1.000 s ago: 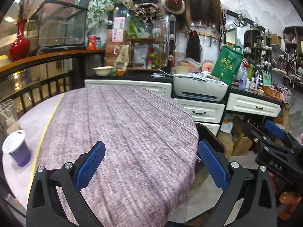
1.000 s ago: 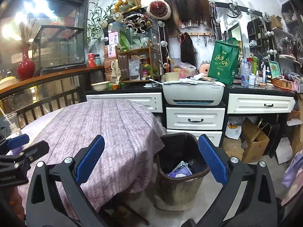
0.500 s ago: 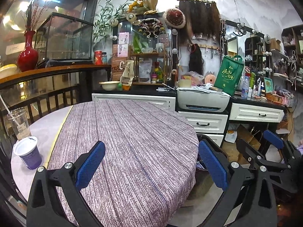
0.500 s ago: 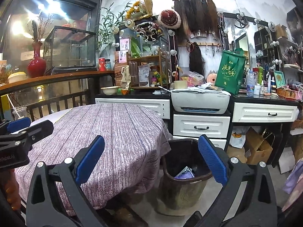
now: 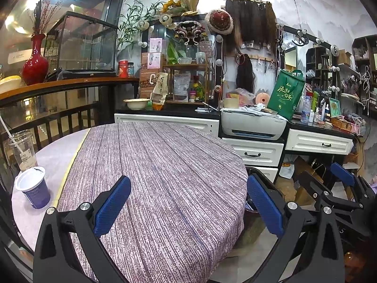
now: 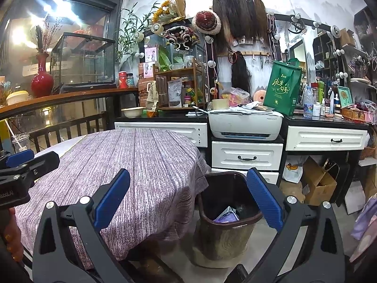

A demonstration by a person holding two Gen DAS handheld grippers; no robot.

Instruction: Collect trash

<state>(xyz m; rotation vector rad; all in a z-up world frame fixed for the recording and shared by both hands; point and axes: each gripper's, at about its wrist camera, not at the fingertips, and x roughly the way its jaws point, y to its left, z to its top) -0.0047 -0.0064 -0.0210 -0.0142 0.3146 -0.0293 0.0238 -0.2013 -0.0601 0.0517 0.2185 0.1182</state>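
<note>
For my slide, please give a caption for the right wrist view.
Open right gripper hovers above a brown trash bin holding wrappers, beside the purple-clothed table.

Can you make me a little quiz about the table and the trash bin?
1. True or false: the purple cup lies tipped over.
2. What is already inside the trash bin?
A. Nothing
B. Some wrappers
C. A red vase
3. Fill in: the left gripper and right gripper are both ____.

Key: 1 false, it stands upright; 2 B; 3 open.
</note>
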